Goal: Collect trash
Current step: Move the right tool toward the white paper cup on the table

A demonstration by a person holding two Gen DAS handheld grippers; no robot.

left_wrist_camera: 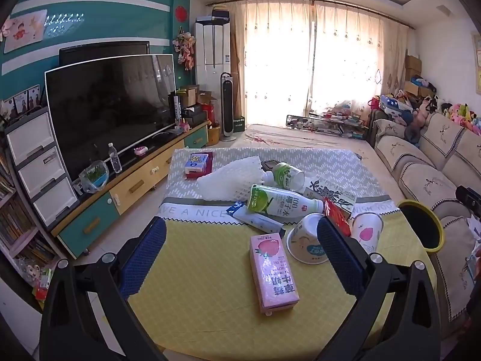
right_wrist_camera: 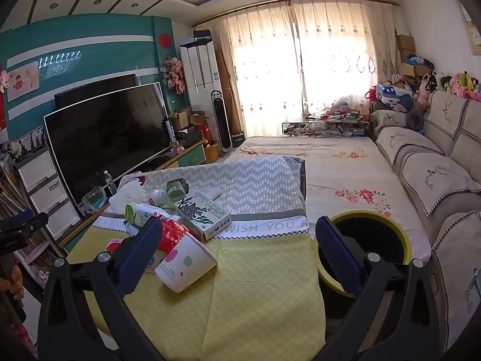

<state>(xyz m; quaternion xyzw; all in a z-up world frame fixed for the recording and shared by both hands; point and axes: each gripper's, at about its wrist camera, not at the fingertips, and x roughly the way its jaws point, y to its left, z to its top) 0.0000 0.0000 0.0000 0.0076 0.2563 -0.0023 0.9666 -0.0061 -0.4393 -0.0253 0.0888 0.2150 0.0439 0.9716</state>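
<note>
Trash lies on a table under a yellow cloth (left_wrist_camera: 195, 285). In the left wrist view a pink milk carton (left_wrist_camera: 272, 273) lies flat between the fingers of my open left gripper (left_wrist_camera: 241, 222). Beyond it are an overturned paper bowl (left_wrist_camera: 303, 240), a paper cup (left_wrist_camera: 366, 230), a red wrapper (left_wrist_camera: 336, 216), a blue-white wrapper (left_wrist_camera: 255, 219) and a green-labelled bottle (left_wrist_camera: 279, 203). My right gripper (right_wrist_camera: 239, 221) is open and holds nothing; the paper cup (right_wrist_camera: 186, 264) lies on its side by its left finger. A black bin with a yellow rim (right_wrist_camera: 405, 240) stands beside the table, behind the right finger.
Further back on the table are a white foam net (left_wrist_camera: 231, 177), a second bottle (left_wrist_camera: 285, 174), a flower-printed box (right_wrist_camera: 204, 213) and a tissue box (left_wrist_camera: 197, 164). A TV stand (left_wrist_camera: 135, 186) runs along the left. A sofa (right_wrist_camera: 436, 180) and a flowered bed sheet (right_wrist_camera: 345, 162) are on the right.
</note>
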